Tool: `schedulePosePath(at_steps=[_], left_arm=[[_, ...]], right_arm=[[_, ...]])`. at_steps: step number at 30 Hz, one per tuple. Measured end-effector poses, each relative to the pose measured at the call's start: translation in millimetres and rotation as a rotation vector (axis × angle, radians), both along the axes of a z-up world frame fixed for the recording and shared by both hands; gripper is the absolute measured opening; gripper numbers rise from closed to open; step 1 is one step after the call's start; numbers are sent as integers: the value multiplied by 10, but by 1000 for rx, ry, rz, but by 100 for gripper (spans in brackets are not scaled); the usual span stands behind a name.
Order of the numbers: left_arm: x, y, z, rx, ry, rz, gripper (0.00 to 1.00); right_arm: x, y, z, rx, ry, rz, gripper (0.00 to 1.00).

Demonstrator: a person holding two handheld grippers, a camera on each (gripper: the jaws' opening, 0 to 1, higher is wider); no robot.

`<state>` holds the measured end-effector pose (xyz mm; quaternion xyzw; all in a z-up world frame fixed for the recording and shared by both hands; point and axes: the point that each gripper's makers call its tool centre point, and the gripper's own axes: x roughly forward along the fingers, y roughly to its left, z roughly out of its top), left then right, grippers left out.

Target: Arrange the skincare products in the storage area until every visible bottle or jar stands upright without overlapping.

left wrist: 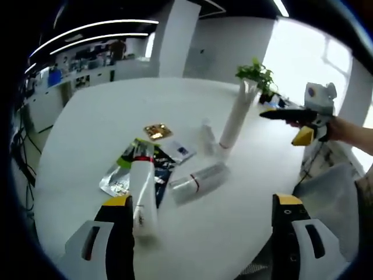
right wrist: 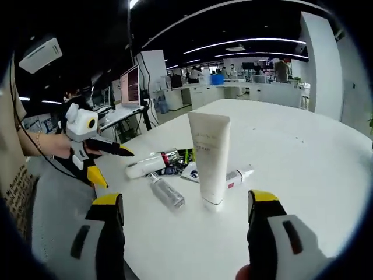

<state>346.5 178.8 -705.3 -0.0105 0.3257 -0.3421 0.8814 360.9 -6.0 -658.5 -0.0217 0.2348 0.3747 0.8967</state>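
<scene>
Left gripper with jaws wide apart, nothing between them, low over the near edge of a round white table. Right gripper likewise spread and empty.

In the left gripper view: tall white tube upright toward the far right, close to a plant. Second white tube lying flat by the left jaw, across some sachets. Clear bottle on its side just right of those. Small bottle near the tall tube's base. Gold packet farther back.

In the right gripper view: tall tube upright between the jaws, clear bottle flat to its left.
</scene>
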Motion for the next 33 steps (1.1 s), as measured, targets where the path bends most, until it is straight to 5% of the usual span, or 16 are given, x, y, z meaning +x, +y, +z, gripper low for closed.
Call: schedulePosePath(at_steps=[20, 26, 29, 33], left_arm=[[-277, 84, 44, 0, -7, 48, 97], [-299, 134, 76, -3, -18, 69, 97], [-330, 151, 79, 0, -19, 80, 97], [-378, 173, 81, 3, -18, 94, 97]], right_arm=[[-438, -465, -158, 64, 71, -268, 100], [-542, -422, -132, 64, 94, -274, 100], [-536, -357, -2, 133, 78, -313, 100], [-615, -270, -26, 93, 69, -265, 100]])
